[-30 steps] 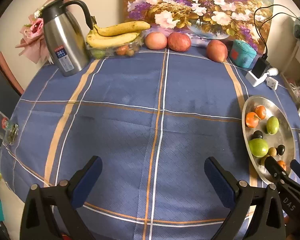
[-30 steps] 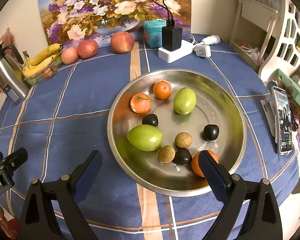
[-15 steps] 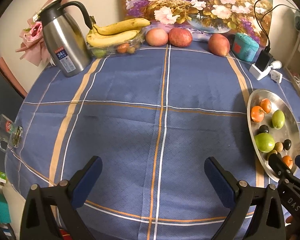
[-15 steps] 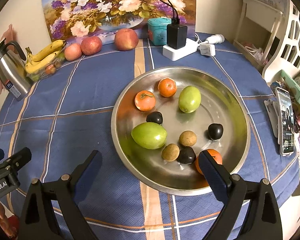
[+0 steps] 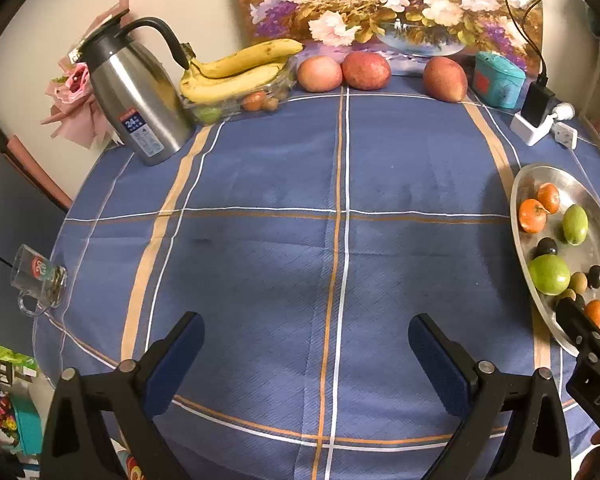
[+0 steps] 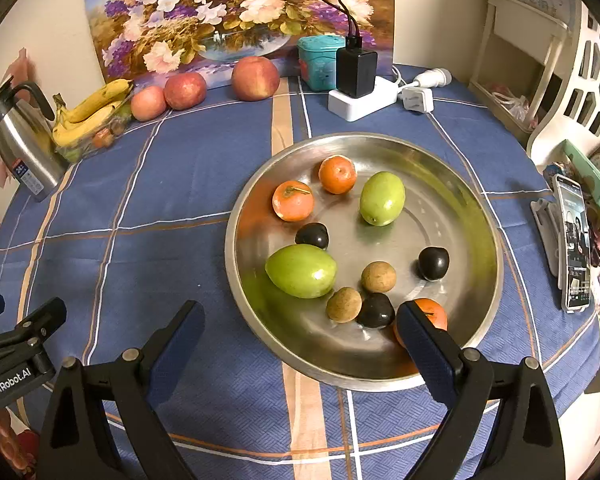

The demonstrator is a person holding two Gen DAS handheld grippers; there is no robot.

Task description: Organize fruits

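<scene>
Blue plaid tablecloth (image 5: 260, 264), silver tray (image 6: 452, 184)

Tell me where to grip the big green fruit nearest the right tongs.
Grip the big green fruit across its narrow middle, coming from above with the open right tongs. It lies on its side in the steel tray, long axis left to right, with a dark plum close behind.

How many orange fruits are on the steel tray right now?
3. Two sit side by side at the far left of the steel tray: one, one. A third lies at the near edge, partly behind the right gripper's finger.
</scene>
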